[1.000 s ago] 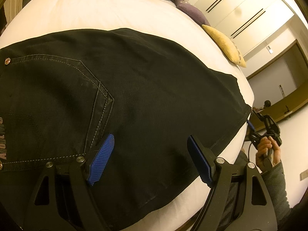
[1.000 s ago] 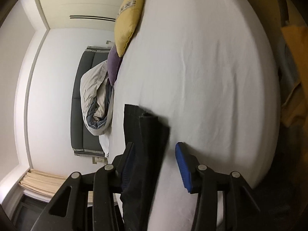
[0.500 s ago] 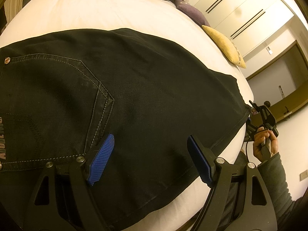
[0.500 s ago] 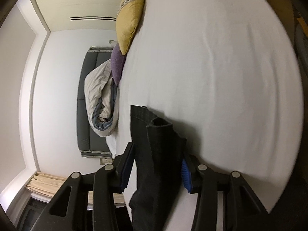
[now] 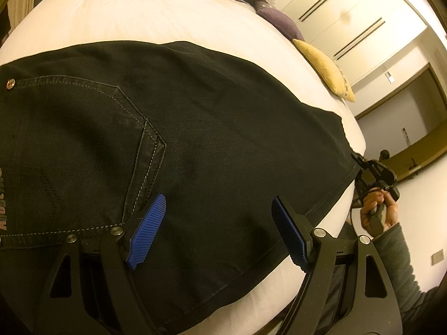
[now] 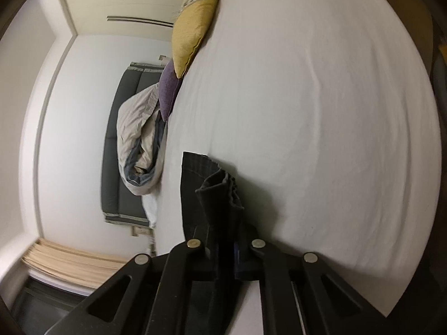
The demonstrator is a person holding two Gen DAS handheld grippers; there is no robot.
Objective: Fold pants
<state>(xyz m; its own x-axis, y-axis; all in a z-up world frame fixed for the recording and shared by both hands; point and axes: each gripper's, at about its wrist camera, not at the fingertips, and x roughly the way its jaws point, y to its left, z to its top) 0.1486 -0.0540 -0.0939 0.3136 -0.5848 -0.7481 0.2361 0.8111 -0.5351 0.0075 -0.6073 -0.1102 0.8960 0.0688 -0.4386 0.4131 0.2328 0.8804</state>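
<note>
Black pants [image 5: 195, 145] lie flat on the white bed [image 5: 139, 14], back pocket and waistband at the left, leg running to the right edge. My left gripper [image 5: 218, 231] is open and hovers just above the seat of the pants, empty. My right gripper [image 6: 226, 248] is shut on the pant leg's hem [image 6: 218, 192], which bunches up between the jaws. In the left wrist view the right gripper [image 5: 374, 173] shows at the far hem corner, held by a hand.
A yellow pillow [image 6: 195, 19] and a purple pillow [image 6: 169, 89] lie at the bed's far side, with a crumpled duvet [image 6: 139, 145] on a grey sofa [image 6: 111, 150]. White closet doors [image 5: 349, 22] stand behind the bed.
My right gripper has closed from open onto the pant hem. The left gripper has stayed still and open.
</note>
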